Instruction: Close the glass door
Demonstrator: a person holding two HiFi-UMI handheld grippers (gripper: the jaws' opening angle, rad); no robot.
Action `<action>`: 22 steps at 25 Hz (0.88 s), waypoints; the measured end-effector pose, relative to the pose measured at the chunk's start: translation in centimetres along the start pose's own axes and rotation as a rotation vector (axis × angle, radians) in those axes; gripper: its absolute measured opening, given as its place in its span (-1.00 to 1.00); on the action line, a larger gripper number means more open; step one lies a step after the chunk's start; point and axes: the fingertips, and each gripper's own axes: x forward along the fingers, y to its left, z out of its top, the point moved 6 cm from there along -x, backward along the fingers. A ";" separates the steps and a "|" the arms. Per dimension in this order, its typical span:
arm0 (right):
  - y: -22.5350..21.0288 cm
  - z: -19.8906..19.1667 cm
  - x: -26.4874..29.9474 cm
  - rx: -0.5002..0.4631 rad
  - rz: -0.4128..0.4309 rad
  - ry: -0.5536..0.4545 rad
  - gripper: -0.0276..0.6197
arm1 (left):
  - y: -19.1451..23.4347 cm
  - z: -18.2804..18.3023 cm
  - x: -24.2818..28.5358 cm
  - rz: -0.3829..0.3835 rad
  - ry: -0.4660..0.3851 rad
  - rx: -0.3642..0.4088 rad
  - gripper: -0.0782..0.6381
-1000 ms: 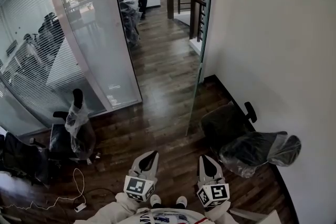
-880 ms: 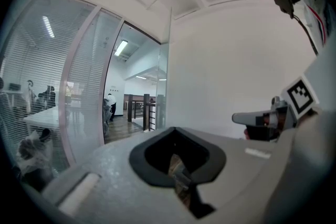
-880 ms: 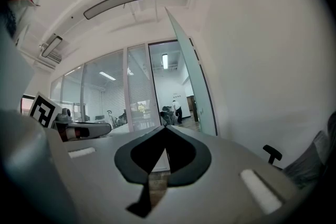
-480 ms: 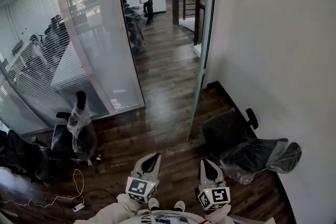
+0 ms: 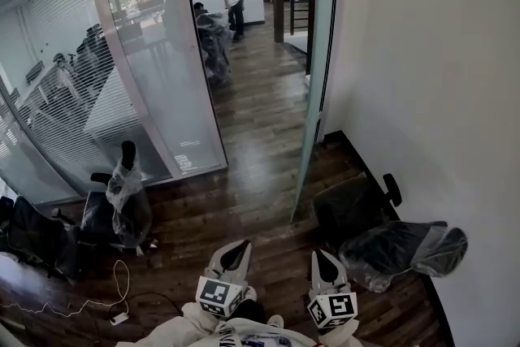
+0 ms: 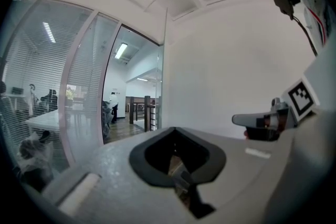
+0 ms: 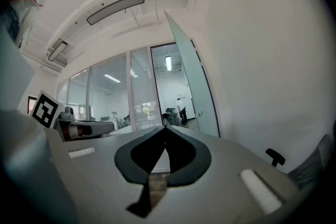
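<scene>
The glass door [image 5: 314, 85] stands open, swung back close to the white wall on the right, and I see it almost edge-on. Its greenish pane [image 7: 197, 97] also shows in the right gripper view, and its edge [image 6: 161, 86] in the left gripper view. Both grippers are held low at the bottom of the head view, pointing level toward the doorway and well short of the door. My left gripper [image 5: 237, 249] [image 6: 174, 129] is shut with nothing in it. My right gripper [image 5: 322, 258] [image 7: 165, 128] is shut and empty too.
A frosted glass partition with blinds [image 5: 138, 61] runs along the left. Plastic-wrapped office chairs stand at the right [image 5: 390, 244] and left [image 5: 122, 203]. A cable [image 5: 106, 301] lies on the wood floor. Beyond the doorway a person [image 5: 234, 0] stands near a wooden railing [image 5: 292, 8].
The door and the partition have drawn a little nearer and sit lower in the head view. Both grippers have been carried forward with me and stay shut. The person in the corridor has shifted slightly.
</scene>
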 end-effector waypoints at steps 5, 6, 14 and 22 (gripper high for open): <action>-0.6 -0.5 1.4 -0.008 -0.006 0.012 -0.90 | 1.2 -0.4 1.8 -0.001 -0.004 -0.007 -0.77; -0.8 -0.5 1.8 -0.009 -0.009 0.014 -0.90 | 1.4 -0.4 2.3 -0.005 -0.005 -0.007 -0.77; -1.8 -0.3 6.6 -0.024 -0.028 0.027 -0.90 | 4.7 -0.2 6.3 -0.028 -0.006 -0.024 -0.77; -2.1 -0.3 12.0 -0.028 -0.040 0.043 -0.90 | 8.5 0.4 10.3 -0.039 -0.005 -0.022 -0.77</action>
